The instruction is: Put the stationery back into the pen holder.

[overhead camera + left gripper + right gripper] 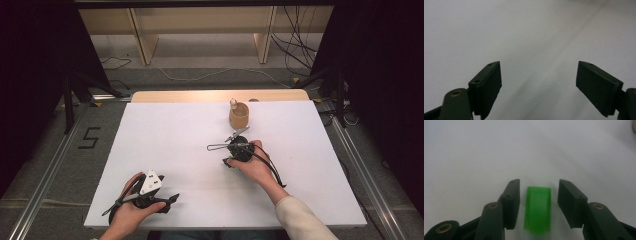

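We see the right gripper (538, 202) with its two black jaws partly apart, and a small green block (537, 208) lies between them. There is a thin gap on each side of the block, so the jaws do not squeeze it. The block lies flat on the white table (474, 157). From the high view, the right gripper (235, 150) sits in the person's right hand (255, 165), a bit right of the middle of the table and near a small wooden cup (239, 115). The cup stands farther back, close to the far edge, with something small and pale at its rim. The left gripper (537, 85) has its jaws wide apart, with just the bare white table between them. From the high view, the left gripper (152, 192) rests in the left hand (132, 210) at the near left corner of the table, well apart from the green block.
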`<state>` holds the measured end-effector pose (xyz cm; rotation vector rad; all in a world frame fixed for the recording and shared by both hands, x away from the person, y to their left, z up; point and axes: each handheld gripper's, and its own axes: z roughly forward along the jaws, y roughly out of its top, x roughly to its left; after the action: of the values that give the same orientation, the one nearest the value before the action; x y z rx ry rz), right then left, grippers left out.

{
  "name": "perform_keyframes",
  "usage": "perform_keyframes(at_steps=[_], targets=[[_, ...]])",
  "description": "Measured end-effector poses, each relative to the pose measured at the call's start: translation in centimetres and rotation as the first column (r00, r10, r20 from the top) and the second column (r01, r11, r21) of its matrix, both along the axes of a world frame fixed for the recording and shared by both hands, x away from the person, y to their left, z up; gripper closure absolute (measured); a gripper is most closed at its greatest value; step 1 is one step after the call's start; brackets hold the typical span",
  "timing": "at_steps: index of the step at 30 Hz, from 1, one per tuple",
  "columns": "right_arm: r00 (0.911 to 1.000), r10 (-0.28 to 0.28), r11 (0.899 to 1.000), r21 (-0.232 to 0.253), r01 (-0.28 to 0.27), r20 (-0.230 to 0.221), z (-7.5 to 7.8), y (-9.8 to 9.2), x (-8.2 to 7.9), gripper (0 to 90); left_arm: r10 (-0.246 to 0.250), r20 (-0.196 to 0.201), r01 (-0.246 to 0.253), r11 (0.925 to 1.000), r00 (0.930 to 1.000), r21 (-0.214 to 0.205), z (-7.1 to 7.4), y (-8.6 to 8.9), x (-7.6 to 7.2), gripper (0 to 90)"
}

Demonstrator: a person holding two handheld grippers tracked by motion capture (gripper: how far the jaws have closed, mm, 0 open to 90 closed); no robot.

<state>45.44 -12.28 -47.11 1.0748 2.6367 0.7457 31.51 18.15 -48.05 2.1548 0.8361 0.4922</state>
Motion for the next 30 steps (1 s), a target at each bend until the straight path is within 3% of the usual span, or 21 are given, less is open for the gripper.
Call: perform_keyframes(at_steps=[20,30], targets=[[0.9995,-0.031,0.999,-0.021,0.031,0.007,-0.13,0.27,-0.18,66.2,0.0,0.001,0.0,1.0,1.0,0.0,0.01,-0.01,-0.01,20.6],[0.9988,-0.049,0.999,-0.017,0.049,0.001,-0.1,0.29,-0.18,66.9,-0.001,0.001,0.001,1.0,1.0,0.0,0.02,0.0,0.0,20.6]])
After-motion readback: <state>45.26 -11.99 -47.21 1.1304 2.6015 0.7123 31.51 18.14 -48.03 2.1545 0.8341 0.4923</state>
